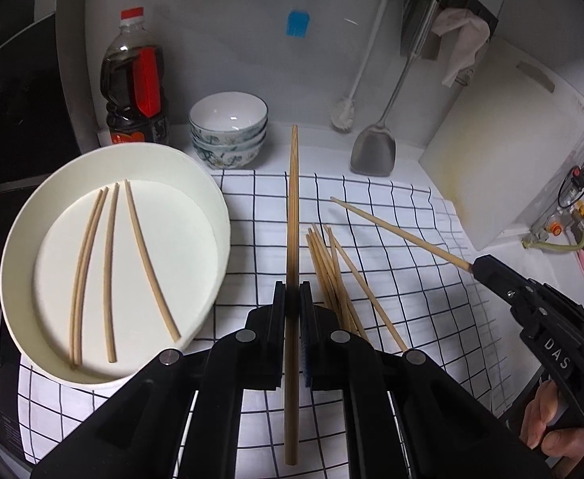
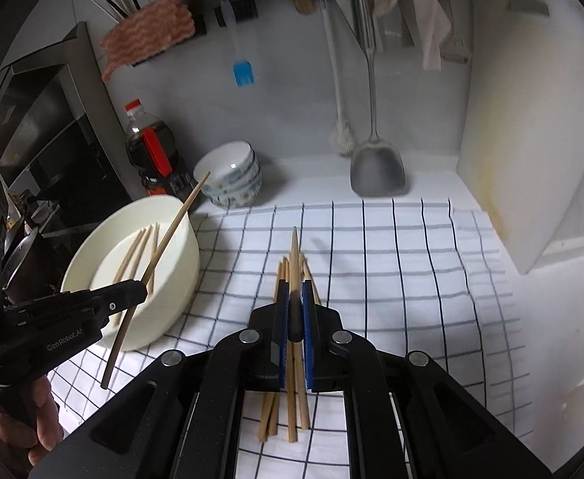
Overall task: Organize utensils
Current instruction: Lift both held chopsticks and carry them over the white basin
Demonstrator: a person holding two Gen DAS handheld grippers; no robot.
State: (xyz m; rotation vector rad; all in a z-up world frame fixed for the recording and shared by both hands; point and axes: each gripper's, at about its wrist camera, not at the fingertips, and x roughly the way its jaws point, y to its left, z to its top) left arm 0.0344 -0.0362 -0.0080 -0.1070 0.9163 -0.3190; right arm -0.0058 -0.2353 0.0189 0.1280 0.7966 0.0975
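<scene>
A white counter [image 2: 300, 175] runs along the wall, and a white cloth [image 1: 412, 247] with a dark grid covers most of it. On the cloth lie a loose pile of chopsticks [image 1: 332, 275] and, at its left edge, a white tub [image 1: 208, 183]. Behind the cloth, on the bare counter, stand a stack of bowls [image 1: 228, 131] and a dark sauce bottle [image 1: 136, 84], with a white cutting board [image 1: 507, 151] leaning at the right.

White letters "DAS" stand on the black body of the right hand-held gripper [image 1: 473, 269]; "GenRobot.AI" is printed on the left hand-held gripper [image 2: 145, 291] body. The bottle [image 1: 136, 80] label is unreadable
</scene>
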